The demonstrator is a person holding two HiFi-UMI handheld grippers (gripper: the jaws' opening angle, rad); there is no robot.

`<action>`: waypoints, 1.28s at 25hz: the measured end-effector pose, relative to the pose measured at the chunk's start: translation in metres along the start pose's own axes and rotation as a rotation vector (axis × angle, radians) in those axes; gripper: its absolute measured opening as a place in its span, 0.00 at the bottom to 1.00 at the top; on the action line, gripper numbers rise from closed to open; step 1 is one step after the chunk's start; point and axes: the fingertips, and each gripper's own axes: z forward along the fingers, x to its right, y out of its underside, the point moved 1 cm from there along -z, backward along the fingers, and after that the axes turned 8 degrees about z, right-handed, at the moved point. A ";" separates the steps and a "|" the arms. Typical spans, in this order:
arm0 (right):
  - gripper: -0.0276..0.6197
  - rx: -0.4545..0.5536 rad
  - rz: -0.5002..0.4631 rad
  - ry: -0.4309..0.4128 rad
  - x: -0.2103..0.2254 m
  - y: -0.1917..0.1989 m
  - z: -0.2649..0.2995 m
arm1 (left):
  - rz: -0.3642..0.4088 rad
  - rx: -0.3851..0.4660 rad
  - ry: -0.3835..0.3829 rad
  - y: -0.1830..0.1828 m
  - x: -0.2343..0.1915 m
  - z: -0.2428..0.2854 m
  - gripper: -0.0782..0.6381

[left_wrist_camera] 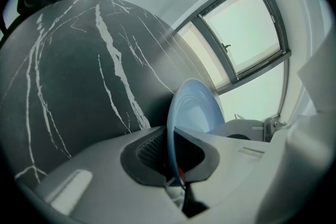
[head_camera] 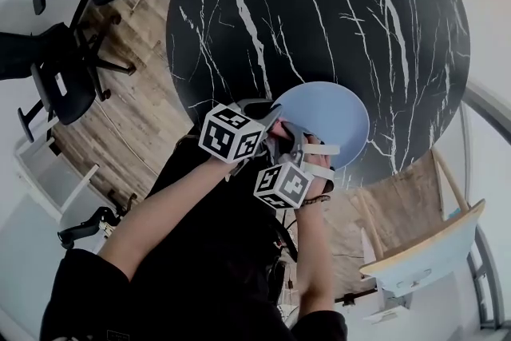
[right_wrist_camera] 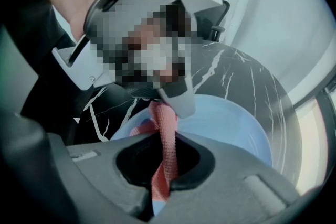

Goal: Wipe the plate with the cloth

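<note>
A light blue plate (head_camera: 323,117) is held tilted above the near edge of the black marble table (head_camera: 335,12). My left gripper (head_camera: 274,118) is shut on the plate's near rim, and in the left gripper view the plate (left_wrist_camera: 193,110) stands edge-on between the jaws of the left gripper (left_wrist_camera: 171,159). A pink cloth (right_wrist_camera: 164,139) is clamped in my right gripper (right_wrist_camera: 165,168), which is shut on it. The cloth runs up against the plate (right_wrist_camera: 231,128) just below the left gripper's finger (right_wrist_camera: 178,98). In the head view the right gripper (head_camera: 326,159) sits at the plate's near edge.
Black office chairs (head_camera: 60,68) stand on the wooden floor at the left. A light wooden chair (head_camera: 423,259) is at the lower right. A window (left_wrist_camera: 241,23) is beyond the table. The rest of the tabletop carries nothing else.
</note>
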 end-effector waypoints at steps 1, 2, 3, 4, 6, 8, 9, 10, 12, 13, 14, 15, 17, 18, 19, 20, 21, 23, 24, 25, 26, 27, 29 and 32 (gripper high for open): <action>0.06 0.003 0.003 0.005 0.004 -0.001 0.000 | 0.003 0.000 0.002 0.000 0.000 0.000 0.13; 0.06 0.005 0.005 0.011 0.008 -0.001 0.001 | 0.005 -0.001 0.003 0.000 0.000 0.000 0.13; 0.06 0.007 0.005 0.019 0.013 -0.002 0.000 | 0.008 -0.001 0.004 0.000 0.000 0.000 0.13; 0.06 0.009 0.004 0.029 0.019 -0.003 0.000 | 0.011 -0.002 0.005 0.000 0.000 -0.001 0.13; 0.06 0.013 0.002 0.051 0.030 -0.005 0.001 | 0.015 -0.003 0.007 0.000 0.000 -0.001 0.13; 0.06 0.021 0.005 0.071 0.042 -0.007 0.001 | 0.017 -0.004 0.009 0.000 0.000 0.000 0.13; 0.06 0.025 0.009 0.077 0.047 -0.008 0.001 | 0.018 -0.004 0.009 0.000 0.000 0.000 0.13; 0.06 0.028 0.012 0.082 0.051 -0.009 0.002 | 0.018 -0.005 0.010 0.000 0.000 -0.001 0.13; 0.06 0.029 0.012 0.095 0.059 -0.010 0.002 | 0.021 -0.008 0.009 0.000 0.001 0.000 0.13; 0.06 0.029 0.011 0.105 0.064 -0.011 0.002 | 0.022 -0.010 0.009 0.000 0.001 0.000 0.13; 0.06 0.031 0.010 0.114 0.068 -0.012 0.003 | 0.024 -0.011 0.009 0.000 0.001 0.000 0.13; 0.06 0.033 0.010 0.123 0.072 -0.013 0.003 | 0.024 -0.011 0.009 0.000 0.001 0.000 0.13; 0.06 0.037 0.013 0.142 0.081 -0.014 0.003 | 0.025 -0.011 0.010 0.000 0.001 0.000 0.13; 0.06 0.040 0.013 0.152 0.086 -0.014 0.004 | 0.025 -0.010 0.010 0.000 0.001 0.000 0.13; 0.06 0.043 0.013 0.163 0.090 -0.014 0.004 | 0.026 -0.010 0.011 0.000 0.001 0.000 0.13; 0.06 0.047 0.012 0.172 0.096 -0.014 0.003 | 0.027 -0.010 0.011 0.000 0.001 0.000 0.13; 0.06 0.050 0.012 0.180 0.100 -0.014 0.003 | 0.027 -0.010 0.012 0.000 0.001 0.000 0.13; 0.06 0.052 0.009 0.196 0.109 -0.012 0.002 | 0.024 -0.010 0.013 0.000 0.001 0.000 0.13; 0.06 0.051 0.008 0.208 0.113 -0.010 0.001 | 0.020 -0.010 0.014 0.000 0.001 0.000 0.13; 0.06 0.047 0.007 0.222 0.118 -0.007 0.000 | 0.016 -0.009 0.016 0.000 0.001 0.000 0.13; 0.06 0.043 0.010 0.238 0.122 -0.003 -0.001 | 0.013 -0.008 0.017 0.001 0.001 0.000 0.13; 0.06 0.039 0.018 0.253 0.127 0.001 -0.003 | 0.011 -0.007 0.018 0.001 0.001 0.000 0.13; 0.06 0.034 0.040 0.275 0.134 0.009 -0.006 | 0.010 -0.007 0.019 0.001 0.001 0.000 0.13; 0.06 0.045 0.069 0.294 0.139 0.014 -0.009 | 0.010 -0.004 0.014 0.001 0.001 0.000 0.13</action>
